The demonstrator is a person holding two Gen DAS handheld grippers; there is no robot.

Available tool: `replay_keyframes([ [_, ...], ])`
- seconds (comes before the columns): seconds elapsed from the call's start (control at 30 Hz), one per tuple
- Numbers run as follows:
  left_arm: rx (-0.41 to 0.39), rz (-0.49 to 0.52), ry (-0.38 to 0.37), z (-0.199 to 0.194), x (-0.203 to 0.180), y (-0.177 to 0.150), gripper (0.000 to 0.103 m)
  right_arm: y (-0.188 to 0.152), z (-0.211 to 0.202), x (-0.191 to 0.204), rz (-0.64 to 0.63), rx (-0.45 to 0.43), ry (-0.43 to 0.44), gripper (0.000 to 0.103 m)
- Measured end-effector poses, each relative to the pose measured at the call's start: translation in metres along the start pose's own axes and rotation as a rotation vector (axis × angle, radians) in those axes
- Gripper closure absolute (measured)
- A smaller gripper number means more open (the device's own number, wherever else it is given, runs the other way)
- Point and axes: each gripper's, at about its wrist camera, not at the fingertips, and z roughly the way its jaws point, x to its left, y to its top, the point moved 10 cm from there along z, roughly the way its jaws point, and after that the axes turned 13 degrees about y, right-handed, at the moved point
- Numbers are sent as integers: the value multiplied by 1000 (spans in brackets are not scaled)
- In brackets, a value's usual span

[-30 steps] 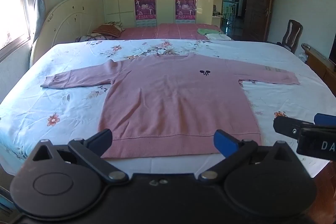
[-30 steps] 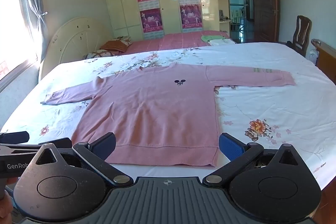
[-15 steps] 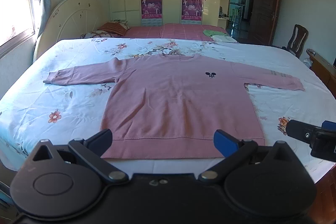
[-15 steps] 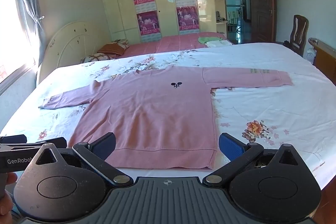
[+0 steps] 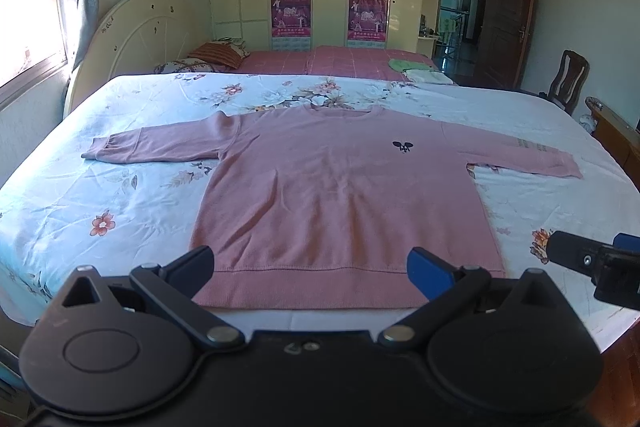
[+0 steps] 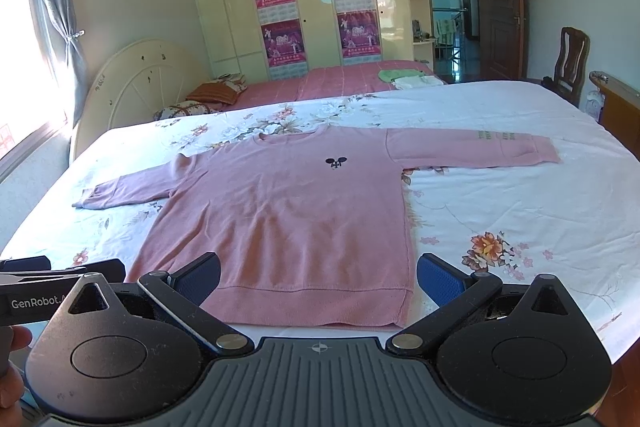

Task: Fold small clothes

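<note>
A pink long-sleeved sweater (image 5: pixel 340 195) with a small dark chest logo lies flat, front up, on the floral bed sheet (image 5: pixel 100 195), both sleeves spread out sideways. It also shows in the right wrist view (image 6: pixel 288 219). My left gripper (image 5: pixel 310 267) is open and empty, hovering just before the sweater's bottom hem. My right gripper (image 6: pixel 318 277) is open and empty, also at the hem, nearer its right corner. Each gripper shows at the edge of the other's view.
A second bed with a pink cover (image 5: pixel 340 61) and folded clothes (image 5: pixel 416 69) stands behind. A curved headboard (image 5: pixel 132 39) is at the left, a wooden chair (image 5: pixel 570 79) and wooden furniture (image 5: pixel 616 139) at the right.
Both grippers rose and tilted a little, so the sweater sits lower in the views. The right gripper has shifted lower at the edge of the left view. The sweater has not moved.
</note>
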Motion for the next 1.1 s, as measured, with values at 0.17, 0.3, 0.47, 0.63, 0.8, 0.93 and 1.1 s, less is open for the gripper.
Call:
replay_keyframes([
  [0.17,-1,-5,-2,2,0,2,0,1,0,-1,2,-3,-2,0],
  [0.3,-4,-8,-2,3,1,2,0,0,-1,-1,2,-3,-2,0],
  [0.47,-8,-8,0,3,1,2,0,0,-1,-1,2,-6,-2,0],
  [0.63,-11,-14,0,3,5,5,0,2,1,0,2,-9,-4,0],
  [0.8,-11,-15,-1,4,5,5,0,2,2,0,4,-10,-3,0],
  [0.93,-14,-17,1,5,8,7,0,3,2,0,3,-10,-3,0],
  [1.1,-15,-16,2,5,8,7,0,5,8,1,1,-6,-2,0],
])
